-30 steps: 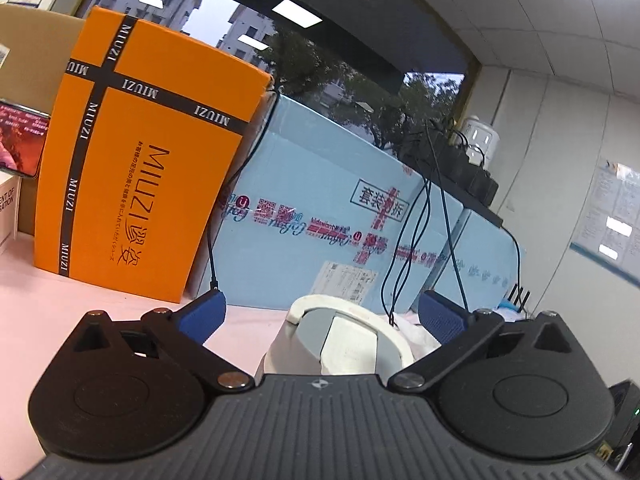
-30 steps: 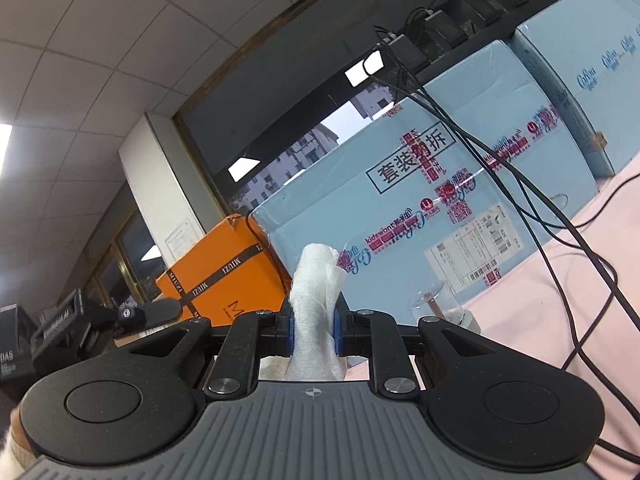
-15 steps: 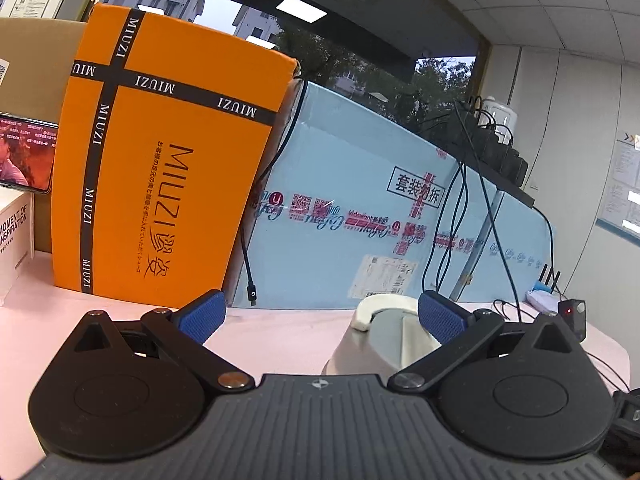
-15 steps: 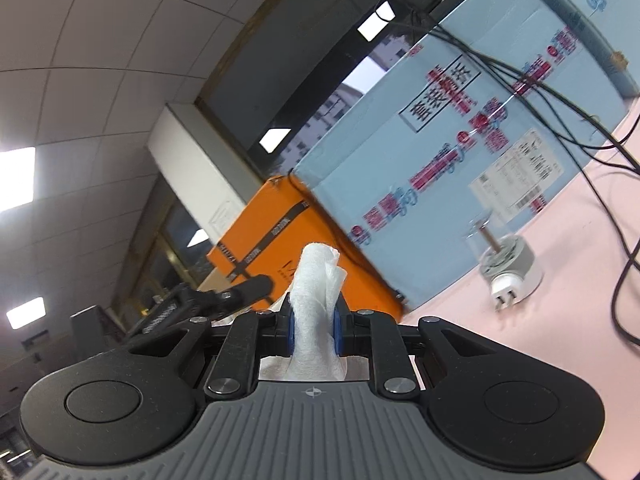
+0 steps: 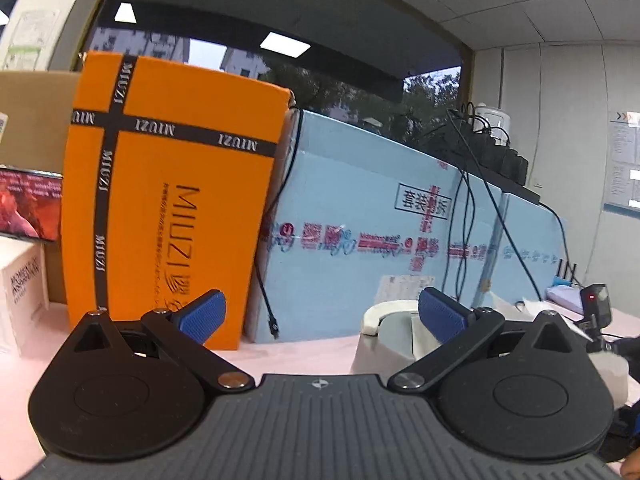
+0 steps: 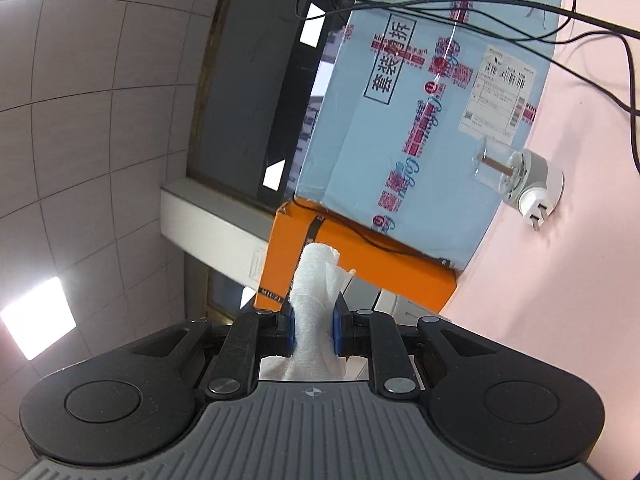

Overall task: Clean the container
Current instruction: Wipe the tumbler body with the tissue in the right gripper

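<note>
the left gripper [image 5: 322,314] is hovering low over the pink bench [image 5: 304,354] with its blue-padded fingers [image 5: 200,314] spread wide and nothing between them. just past its right finger, the grey container [image 5: 390,340] with a white rim is sitting on the bench, its near wall partly hidden behind the gripper body; whether the pad is touching the rim cannot be told. the right gripper [image 6: 314,326], seen tilted in its own view, is clamping a wad of white tissue [image 6: 316,296] that is sticking up past the fingertips. farther along the bench in that view, a small grey-and-white plug adapter [image 6: 528,182] is lying on its side near the foot of the pale blue carton [image 6: 420,120]. at the bench's rear edge an orange box [image 5: 168,200] marked miuzi is standing upright, touching the blue carton beside it, with black cables [image 5: 472,208] trailing down the carton's face. to the left of the orange box, a white box [image 5: 22,292] is carrying a lit screen [image 5: 28,208].
</note>
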Available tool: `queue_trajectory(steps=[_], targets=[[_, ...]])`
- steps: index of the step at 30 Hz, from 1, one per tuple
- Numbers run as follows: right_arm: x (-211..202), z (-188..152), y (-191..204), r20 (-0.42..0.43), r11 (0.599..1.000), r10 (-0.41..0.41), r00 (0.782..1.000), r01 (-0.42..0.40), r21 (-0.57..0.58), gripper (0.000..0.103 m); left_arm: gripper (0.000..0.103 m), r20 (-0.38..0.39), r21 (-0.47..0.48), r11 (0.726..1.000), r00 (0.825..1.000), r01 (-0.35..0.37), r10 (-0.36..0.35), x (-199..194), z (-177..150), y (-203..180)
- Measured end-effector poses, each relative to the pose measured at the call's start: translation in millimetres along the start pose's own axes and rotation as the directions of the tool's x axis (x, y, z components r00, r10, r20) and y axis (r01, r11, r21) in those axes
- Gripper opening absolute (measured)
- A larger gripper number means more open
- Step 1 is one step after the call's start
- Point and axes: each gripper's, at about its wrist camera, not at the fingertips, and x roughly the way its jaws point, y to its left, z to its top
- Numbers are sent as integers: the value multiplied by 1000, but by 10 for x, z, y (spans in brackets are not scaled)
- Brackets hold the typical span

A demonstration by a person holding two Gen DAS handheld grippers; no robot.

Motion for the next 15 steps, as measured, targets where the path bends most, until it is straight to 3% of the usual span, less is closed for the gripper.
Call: queue_trajectory(steps=[6,11,15], targets=[[22,-150,47,48,985,-116,992,121,-122,16,103,-3,28,999,999,32,-32,-27,8,-51],[44,-302,119,82,930,-207,975,223,-293,16,103,21,109,994,1000,14,-16,-81,11,-135],[36,-328,41,82,951,-196,977,210,-226,16,103,27,132,991,1000,9,-13,-88,18,-137]])
